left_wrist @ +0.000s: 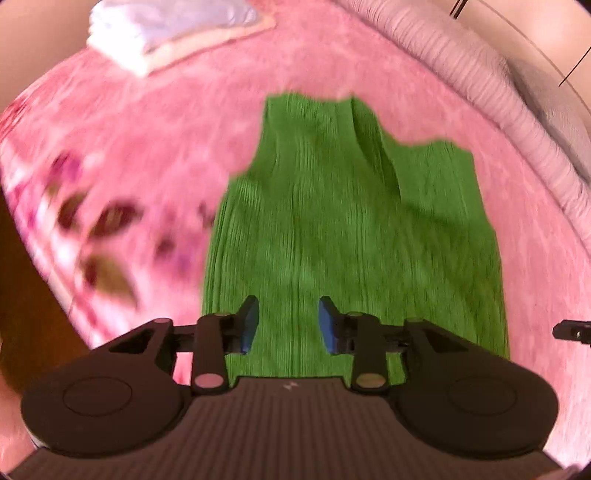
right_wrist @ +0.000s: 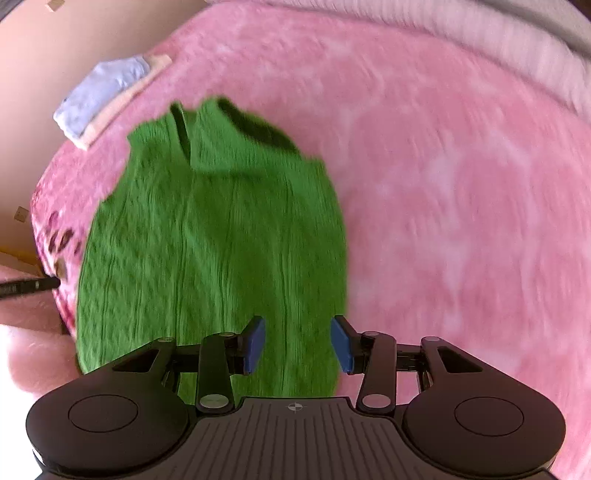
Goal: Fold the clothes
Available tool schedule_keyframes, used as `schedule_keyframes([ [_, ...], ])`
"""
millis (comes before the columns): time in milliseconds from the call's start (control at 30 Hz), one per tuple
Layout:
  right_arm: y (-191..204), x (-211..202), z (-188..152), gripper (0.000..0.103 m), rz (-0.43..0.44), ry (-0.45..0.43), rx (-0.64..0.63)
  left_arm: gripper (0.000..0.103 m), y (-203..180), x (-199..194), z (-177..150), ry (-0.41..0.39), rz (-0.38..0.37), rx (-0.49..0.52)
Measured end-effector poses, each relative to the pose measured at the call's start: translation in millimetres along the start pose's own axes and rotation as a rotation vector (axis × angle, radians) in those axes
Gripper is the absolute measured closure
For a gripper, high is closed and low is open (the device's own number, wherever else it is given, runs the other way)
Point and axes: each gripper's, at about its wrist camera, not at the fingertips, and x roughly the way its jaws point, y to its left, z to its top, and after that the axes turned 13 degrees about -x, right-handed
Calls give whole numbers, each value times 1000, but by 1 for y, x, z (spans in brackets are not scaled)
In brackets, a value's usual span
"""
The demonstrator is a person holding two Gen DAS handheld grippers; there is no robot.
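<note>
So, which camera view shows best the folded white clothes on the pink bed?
The left wrist view: the folded white clothes appear larger there, though cut by the frame top. The right wrist view shows them whole but smaller.

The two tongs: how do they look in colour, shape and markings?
Both are alike. The left tongs and the right tongs have a matte black body with a ribbed middle plate, a round raised disc on each side, and black link arms with pale round pivot caps. The finger pads are blue. A small white mark sits on each ribbed plate. No cables or sleeves show.

pink fuzzy blanket | pale ribbed bolster along far edge
</note>
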Motion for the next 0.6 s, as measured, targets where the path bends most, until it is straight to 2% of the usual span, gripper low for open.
schedule_keyframes([
  [33, -2, 7, 11, 43, -5, -15, 1, 72, -1, 11, 15, -2, -7, 1],
  [67, -4, 15, 23, 40, -3, -33, 8, 72, -2, 23, 31, -3, -11, 3],
  [200, -11, 50, 67, 38, 18, -103, 9, 72, -3, 75, 94, -15, -25, 14],
  [267, -11, 73, 88, 38, -1, -119, -39, 72, -3, 99, 121, -23, -27, 33],
  [367, -13, 105, 109, 38, -12, -130, -88, 72, -3, 128, 148, -23, -25, 53],
  [467, -17, 128, 124, 36, 33, -149, -107, 72, -1, 149, 170, -19, -78, 35],
  [600, -15, 151, 140, 34, 72, -193, -129, 68, 2, 174, 184, -18, -140, 0],
])
